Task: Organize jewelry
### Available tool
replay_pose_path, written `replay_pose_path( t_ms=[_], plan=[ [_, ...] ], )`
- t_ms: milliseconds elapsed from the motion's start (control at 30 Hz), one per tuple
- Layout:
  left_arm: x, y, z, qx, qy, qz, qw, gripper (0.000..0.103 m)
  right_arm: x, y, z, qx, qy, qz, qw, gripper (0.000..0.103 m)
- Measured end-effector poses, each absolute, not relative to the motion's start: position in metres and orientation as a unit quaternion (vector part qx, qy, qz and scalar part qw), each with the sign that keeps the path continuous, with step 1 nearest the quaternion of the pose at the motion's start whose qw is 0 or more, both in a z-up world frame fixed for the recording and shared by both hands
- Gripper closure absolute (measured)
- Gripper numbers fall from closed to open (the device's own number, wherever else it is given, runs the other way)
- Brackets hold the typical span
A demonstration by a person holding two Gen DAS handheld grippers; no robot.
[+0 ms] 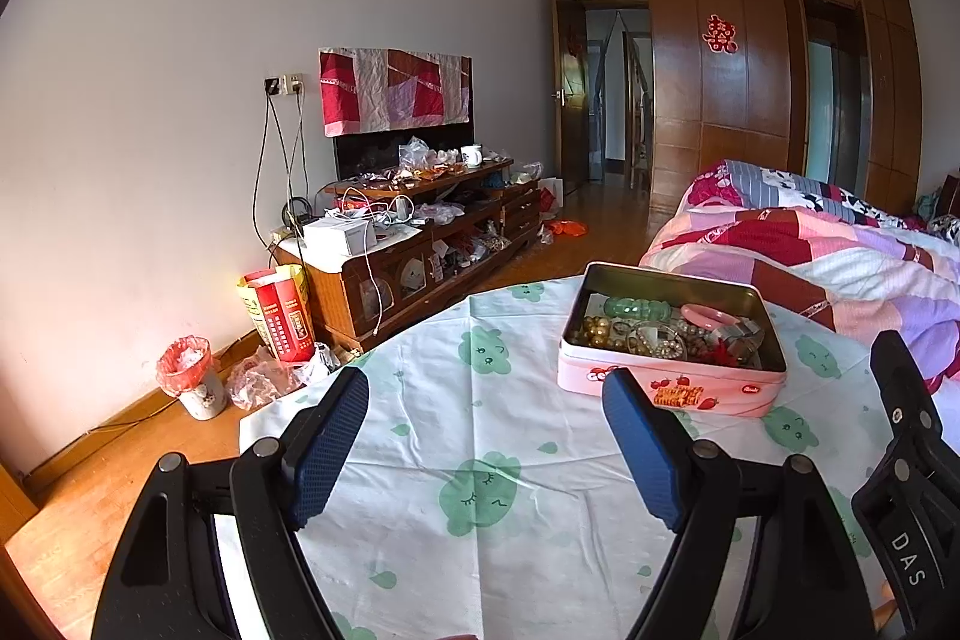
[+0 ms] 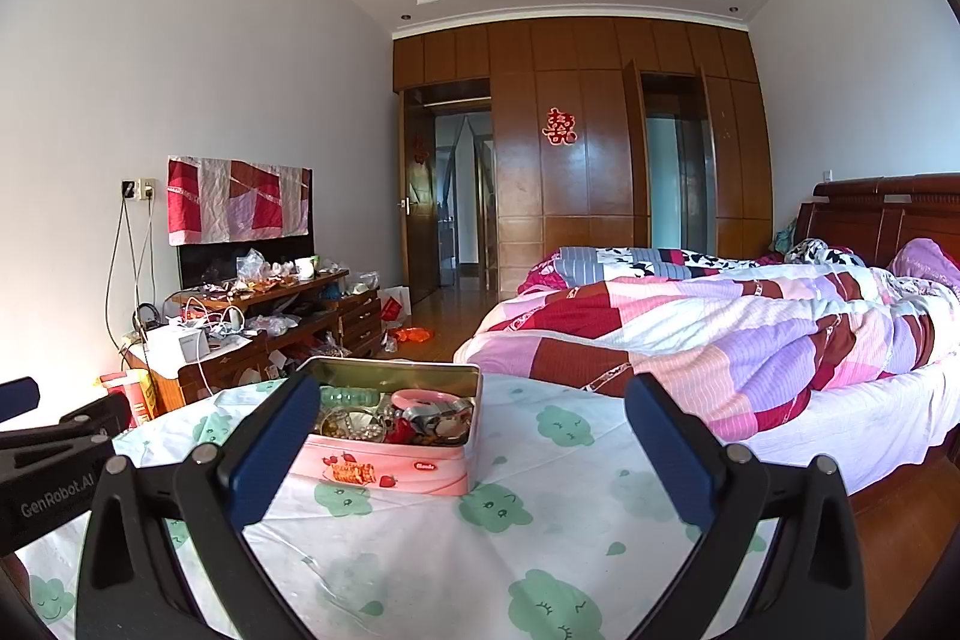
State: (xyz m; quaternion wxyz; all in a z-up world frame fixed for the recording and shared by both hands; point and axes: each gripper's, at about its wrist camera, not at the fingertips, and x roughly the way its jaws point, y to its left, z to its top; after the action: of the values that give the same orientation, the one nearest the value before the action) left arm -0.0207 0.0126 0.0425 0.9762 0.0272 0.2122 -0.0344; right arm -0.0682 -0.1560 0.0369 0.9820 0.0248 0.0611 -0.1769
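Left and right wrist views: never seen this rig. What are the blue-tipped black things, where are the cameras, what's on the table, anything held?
No robot arm here: a person holds one two-finger gripper in each hand, each with a fisheye camera looking forward along its fingers. The left wrist view shows the left gripper, its blue-padded black fingers wide open and holding nothing. The right wrist view shows the right gripper, also open and empty.

Both hover over a table under a white cloth printed with green clouds. On it stands a lidless pink rectangular tin, which holds mixed jewelry: a green bead bracelet, a pink bangle, gold-coloured beads. The rest is too tangled to name.
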Motion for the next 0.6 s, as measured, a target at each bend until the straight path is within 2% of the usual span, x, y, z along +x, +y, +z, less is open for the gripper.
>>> replay_pose_path(
  t_ms=[600],
  plan=[
    [-0.0144,0.0156,0.0421,0.000,0.229,-0.047,0.972,0.022,-0.0680,-0.1561,0.0369,0.025,0.064,-0.177,0.982,0.000]
  ],
)
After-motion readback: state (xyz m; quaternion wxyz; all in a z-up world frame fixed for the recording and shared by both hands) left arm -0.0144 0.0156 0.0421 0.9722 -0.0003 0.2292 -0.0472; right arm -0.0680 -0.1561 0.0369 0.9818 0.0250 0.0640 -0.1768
